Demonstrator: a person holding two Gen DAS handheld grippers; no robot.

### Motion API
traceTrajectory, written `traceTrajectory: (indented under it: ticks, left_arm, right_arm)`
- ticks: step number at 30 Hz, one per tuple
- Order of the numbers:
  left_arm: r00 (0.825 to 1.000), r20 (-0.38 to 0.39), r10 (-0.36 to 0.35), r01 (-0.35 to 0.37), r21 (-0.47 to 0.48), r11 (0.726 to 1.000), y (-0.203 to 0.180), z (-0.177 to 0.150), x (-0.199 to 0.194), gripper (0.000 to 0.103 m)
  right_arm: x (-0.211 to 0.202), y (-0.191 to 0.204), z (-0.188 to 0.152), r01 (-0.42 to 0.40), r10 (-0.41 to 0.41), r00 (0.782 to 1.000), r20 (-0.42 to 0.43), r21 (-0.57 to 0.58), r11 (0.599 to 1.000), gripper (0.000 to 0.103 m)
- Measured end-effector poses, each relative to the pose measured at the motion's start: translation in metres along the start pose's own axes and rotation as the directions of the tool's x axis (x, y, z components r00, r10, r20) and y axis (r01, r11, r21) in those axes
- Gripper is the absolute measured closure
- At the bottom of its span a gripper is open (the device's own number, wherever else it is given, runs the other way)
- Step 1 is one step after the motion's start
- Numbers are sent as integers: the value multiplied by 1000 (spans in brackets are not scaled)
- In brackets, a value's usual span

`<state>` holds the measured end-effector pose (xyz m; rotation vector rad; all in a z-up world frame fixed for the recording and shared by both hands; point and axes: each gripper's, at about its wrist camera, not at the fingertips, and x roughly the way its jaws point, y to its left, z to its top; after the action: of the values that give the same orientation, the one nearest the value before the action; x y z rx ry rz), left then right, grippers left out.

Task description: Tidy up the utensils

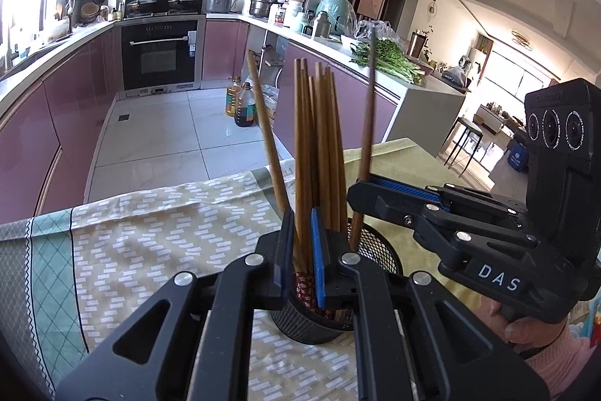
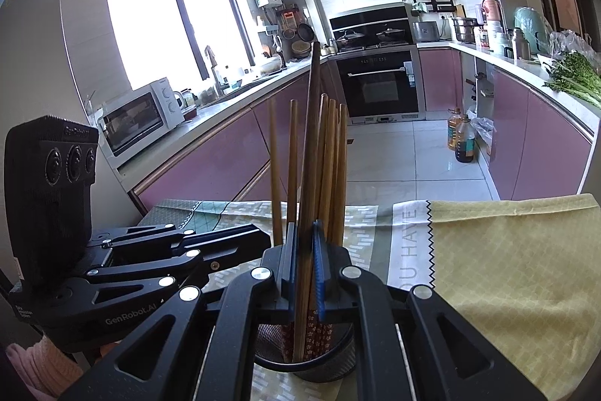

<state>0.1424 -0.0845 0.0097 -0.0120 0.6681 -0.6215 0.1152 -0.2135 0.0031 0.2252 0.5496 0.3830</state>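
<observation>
The left gripper (image 1: 302, 243) pinches a chopstick (image 1: 300, 153) upright in the mesh cup (image 1: 300, 322) at 6 o'clock. The right gripper (image 2: 302, 265), at 3 o'clock in the left view, pinches a darker chopstick (image 2: 310, 153) over the same cup. The sticks are brown wood with red patterned ends. Only the right view shows the microwave (image 2: 139, 119); only the left shows the right hand (image 1: 526, 329).

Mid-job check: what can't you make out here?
Tips of the chopsticks in the mesh holder: both views, hidden by its wall.
Which chopstick the left tongs pinch: left wrist view, their own fingers cover the contact.
Cloth lettering: right wrist view, partly behind tongs.
</observation>
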Motion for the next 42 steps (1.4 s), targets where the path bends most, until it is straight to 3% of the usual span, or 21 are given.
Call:
traceTrajectory:
  ticks: [2, 4, 8, 11, 13, 14, 16, 21, 29, 35, 38, 42]
  left_arm:
    - [1000, 2, -8, 8, -13, 1000, 3, -2, -1, 90]
    - [1000, 13, -3, 3, -21, 1000, 7, -6, -4, 77]
    - [999, 44, 29, -28, -21, 999, 13, -16, -15, 66]
    - [992, 100, 71, -70, -13, 997, 15, -25, -33, 44]
    - [984, 143, 105, -104, -15, 994, 17, -32, -46, 21]
    - [977, 169, 131, -130, -19, 991, 18, -36, -54, 15]
    - [962, 212, 175, -174, -25, 984, 20, -43, -68, 6]
    - [929, 268, 256, -251, -56, 966, 25, -61, -99, 6]
    - [875, 327, 357, -348, -86, 933, 18, -85, -135, 6]
    - [842, 372, 391, -377, -112, 919, 13, -100, -157, 6]
    - [830, 384, 405, -394, -111, 912, 8, -107, -164, 6]
    - [828, 387, 405, -392, -117, 913, 5, -113, -171, 6]
  right_arm:
    - [-1, -1, -1, 8, -8, 1000, -3, 9, 1000, 93]
    - [-2, -2, -3, 9, -9, 1000, -5, 14, 1000, 89]
    - [-10, 0, -8, 6, -6, 1000, 0, 7, 1000, 84]
    - [-19, 9, -14, 11, -11, 1000, 14, -22, 1000, 67]
    - [-26, 14, -18, 25, -23, 999, 35, -39, 999, 40]
    - [-30, 17, -22, 33, -30, 998, 47, -48, 998, 36]
    - [-34, 22, -27, 57, -54, 997, 59, -61, 996, 17]
    - [-42, 35, -42, 117, -108, 989, 98, -92, 989, 7]
    - [-57, 56, -69, 197, -172, 965, 197, -119, 973, 7]
    - [-69, 65, -81, 212, -177, 953, 245, -126, 969, 7]
    - [-73, 71, -87, 214, -176, 950, 259, -129, 968, 7]
    - [-77, 76, -93, 221, -181, 944, 278, -123, 967, 7]
